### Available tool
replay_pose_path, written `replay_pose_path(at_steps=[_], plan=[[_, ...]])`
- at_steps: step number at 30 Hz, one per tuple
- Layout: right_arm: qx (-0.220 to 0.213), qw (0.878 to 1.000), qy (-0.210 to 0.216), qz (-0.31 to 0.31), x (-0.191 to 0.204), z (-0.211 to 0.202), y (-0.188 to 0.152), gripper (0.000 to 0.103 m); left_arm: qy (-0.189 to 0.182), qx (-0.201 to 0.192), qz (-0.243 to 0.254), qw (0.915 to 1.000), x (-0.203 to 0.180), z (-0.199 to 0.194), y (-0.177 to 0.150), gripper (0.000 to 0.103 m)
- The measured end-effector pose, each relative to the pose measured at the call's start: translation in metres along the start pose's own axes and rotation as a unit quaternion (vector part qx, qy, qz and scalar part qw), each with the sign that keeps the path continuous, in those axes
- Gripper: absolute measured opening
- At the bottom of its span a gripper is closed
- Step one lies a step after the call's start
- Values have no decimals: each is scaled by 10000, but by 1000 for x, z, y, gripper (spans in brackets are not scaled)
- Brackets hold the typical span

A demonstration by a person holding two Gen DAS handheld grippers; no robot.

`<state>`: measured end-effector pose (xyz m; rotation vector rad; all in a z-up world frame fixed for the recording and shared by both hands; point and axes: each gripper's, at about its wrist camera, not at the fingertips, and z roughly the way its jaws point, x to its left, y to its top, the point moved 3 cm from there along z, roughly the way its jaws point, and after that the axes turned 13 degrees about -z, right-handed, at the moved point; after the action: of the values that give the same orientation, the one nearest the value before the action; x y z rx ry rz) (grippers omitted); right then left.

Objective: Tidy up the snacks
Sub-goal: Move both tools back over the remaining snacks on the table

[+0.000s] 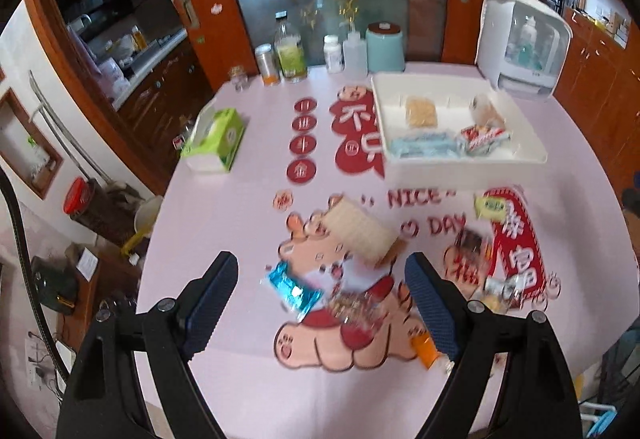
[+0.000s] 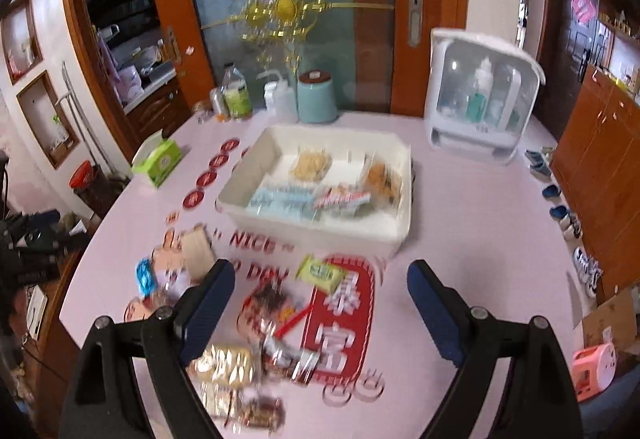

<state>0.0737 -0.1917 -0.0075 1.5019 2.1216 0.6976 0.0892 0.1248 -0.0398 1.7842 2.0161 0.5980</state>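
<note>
A white tray [image 1: 532,147] [image 2: 240,191] on the pink table holds several snack packs. Loose snacks lie in front of it: a beige wafer pack [image 1: 362,231] [image 2: 196,251], a blue packet [image 1: 292,289] [image 2: 144,277], a yellow-green packet [image 1: 492,207] [image 2: 322,273], an orange packet [image 1: 426,351], dark and golden packs [image 2: 272,303] [image 2: 224,363]. My left gripper [image 1: 322,271] is open and empty above the blue packet and wafer pack. My right gripper [image 2: 320,279] is open and empty above the yellow-green packet.
A green tissue box [image 1: 214,139] [image 2: 158,161] sits at the table's left. Bottles, jars and a teal canister [image 1: 384,47] [image 2: 318,97] line the far edge. A white dispenser cabinet [image 1: 524,43] [image 2: 480,103] stands at the far right.
</note>
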Motion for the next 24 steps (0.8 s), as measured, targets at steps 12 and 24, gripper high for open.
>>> replay_pose_path(at_steps=[12, 24], plan=[[759, 9935, 323, 790, 76, 59, -80, 88, -339, 613, 1054, 9920, 7, 77, -66, 85], [1331, 9861, 318, 944, 123, 128, -111, 89, -810, 1264, 1710, 9738, -11, 152, -86, 85]])
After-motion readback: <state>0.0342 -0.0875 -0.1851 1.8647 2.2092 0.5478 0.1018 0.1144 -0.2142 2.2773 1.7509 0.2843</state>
